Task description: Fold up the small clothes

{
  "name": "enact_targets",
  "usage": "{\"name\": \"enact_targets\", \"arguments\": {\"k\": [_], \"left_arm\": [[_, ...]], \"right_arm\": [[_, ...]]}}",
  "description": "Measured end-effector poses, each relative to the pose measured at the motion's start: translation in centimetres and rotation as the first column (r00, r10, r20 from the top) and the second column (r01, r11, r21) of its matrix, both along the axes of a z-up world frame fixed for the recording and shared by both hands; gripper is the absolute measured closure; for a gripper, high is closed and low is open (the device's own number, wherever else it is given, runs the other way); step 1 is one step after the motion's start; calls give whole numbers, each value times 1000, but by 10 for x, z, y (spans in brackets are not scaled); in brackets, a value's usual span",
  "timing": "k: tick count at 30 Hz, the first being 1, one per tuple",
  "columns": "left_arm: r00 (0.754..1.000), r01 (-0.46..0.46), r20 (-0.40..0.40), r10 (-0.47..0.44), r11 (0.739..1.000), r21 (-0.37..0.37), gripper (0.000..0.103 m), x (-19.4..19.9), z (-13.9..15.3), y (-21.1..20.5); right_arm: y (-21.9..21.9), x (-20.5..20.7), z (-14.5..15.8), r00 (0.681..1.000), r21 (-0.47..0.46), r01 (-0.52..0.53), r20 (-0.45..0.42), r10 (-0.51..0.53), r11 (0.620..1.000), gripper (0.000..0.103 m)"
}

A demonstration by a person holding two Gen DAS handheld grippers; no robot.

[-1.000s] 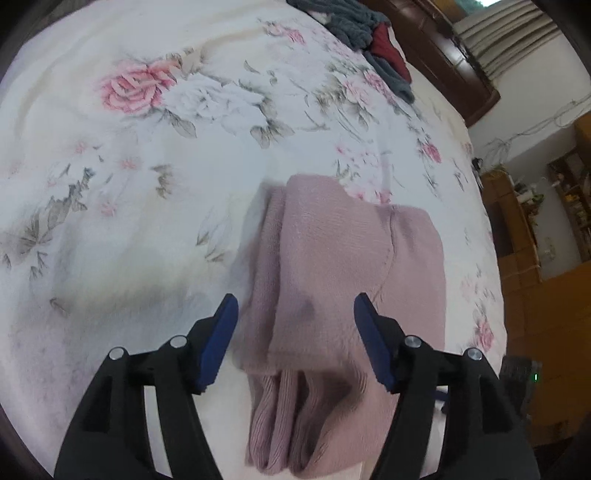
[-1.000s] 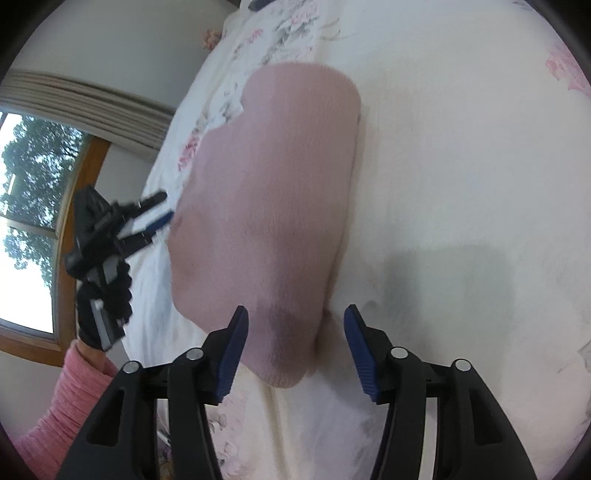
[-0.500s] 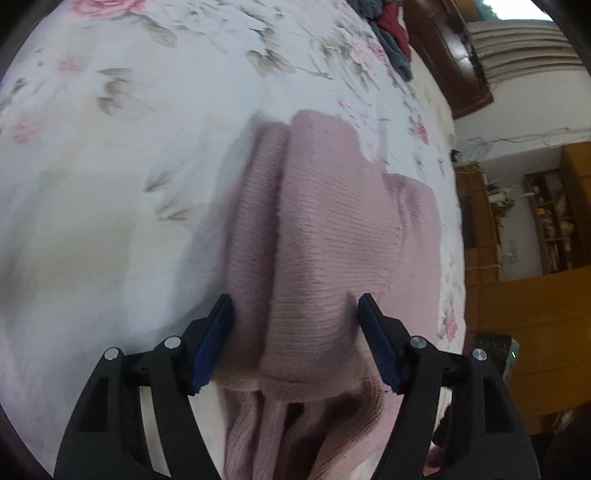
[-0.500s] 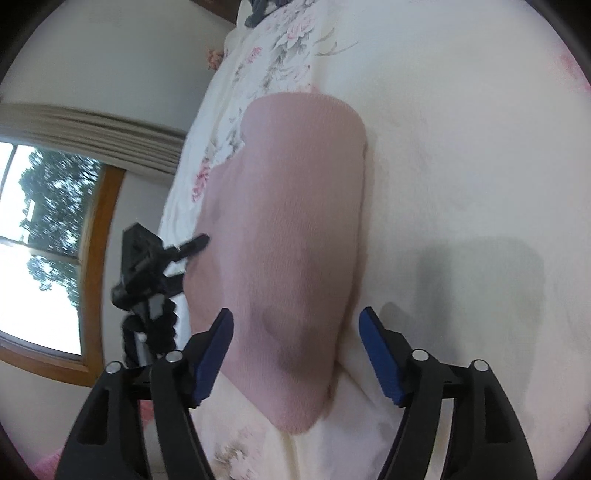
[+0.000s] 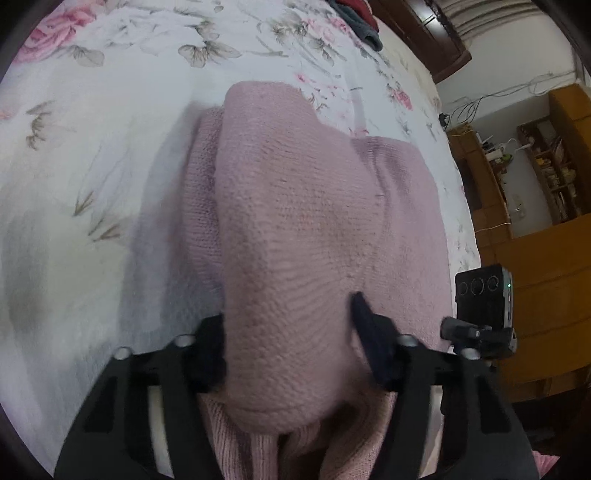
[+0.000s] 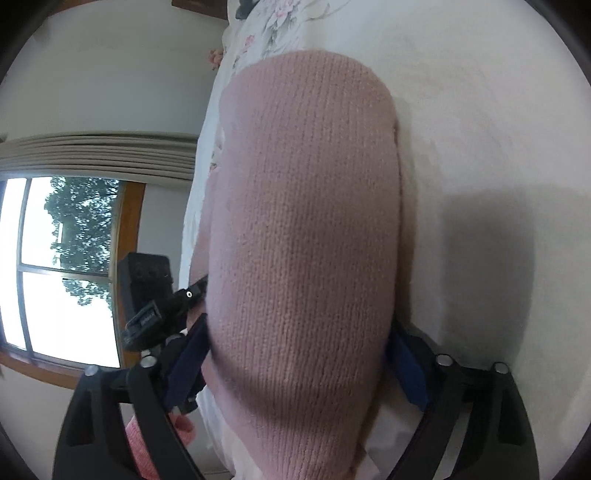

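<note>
A pink knit sweater (image 5: 295,206) lies folded on the floral bedsheet (image 5: 92,166). My left gripper (image 5: 290,343) is open and straddles a raised fold at the sweater's near end, with one finger (image 5: 369,343) pressed into the knit. In the right wrist view the same sweater (image 6: 303,184) fills the middle. My right gripper (image 6: 299,354) is open and straddles the sweater's near end, a blue pad (image 6: 406,369) on each side. The knit hides both grippers' fingertips. Each gripper shows in the other's view: the right one (image 5: 484,299) and the left one (image 6: 155,299).
A heap of dark and red clothes (image 5: 354,18) lies at the bed's far end by a dark wooden headboard (image 5: 424,33). Wooden cabinets (image 5: 535,258) stand past the bed's right edge. A window (image 6: 55,277) is on the left, and a pink sleeve (image 6: 147,443) shows below it.
Both grippers have come down and forward onto the sweater. Its folded ends now sit deep between the open jaws, and the two grippers are closer together.
</note>
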State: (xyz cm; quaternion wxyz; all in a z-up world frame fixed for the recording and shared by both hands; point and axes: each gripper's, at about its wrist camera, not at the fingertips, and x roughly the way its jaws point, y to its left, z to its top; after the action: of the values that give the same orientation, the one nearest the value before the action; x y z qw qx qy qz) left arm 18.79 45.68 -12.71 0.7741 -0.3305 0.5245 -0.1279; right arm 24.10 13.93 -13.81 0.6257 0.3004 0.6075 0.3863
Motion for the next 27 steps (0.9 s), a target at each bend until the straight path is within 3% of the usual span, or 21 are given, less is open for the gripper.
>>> {"name": "enact_targets", "arguments": {"k": [4, 11, 17, 23, 27], "left_arm": [[999, -28, 34, 29, 999, -20, 63, -8, 9, -1], [991, 2, 136, 14, 993, -118, 64, -39, 58, -41], [982, 88, 182, -54, 978, -189, 64, -77, 89, -112], [976, 166, 176, -126, 958, -234, 64, -113, 87, -186], [981, 175, 122, -151, 958, -227, 64, -130, 65, -220]], "right_arm": [[-5, -8, 20, 999, 26, 14, 31, -15, 1000, 46], [-28, -29, 69, 995, 19, 3, 96, -5, 1000, 48], [-103, -73, 112, 994, 27, 16, 105, -18, 1000, 48], [-175, -121, 132, 994, -18, 34, 100, -32, 999, 48], [-204, -148, 119, 996, -60, 54, 74, -50, 997, 47]]}}
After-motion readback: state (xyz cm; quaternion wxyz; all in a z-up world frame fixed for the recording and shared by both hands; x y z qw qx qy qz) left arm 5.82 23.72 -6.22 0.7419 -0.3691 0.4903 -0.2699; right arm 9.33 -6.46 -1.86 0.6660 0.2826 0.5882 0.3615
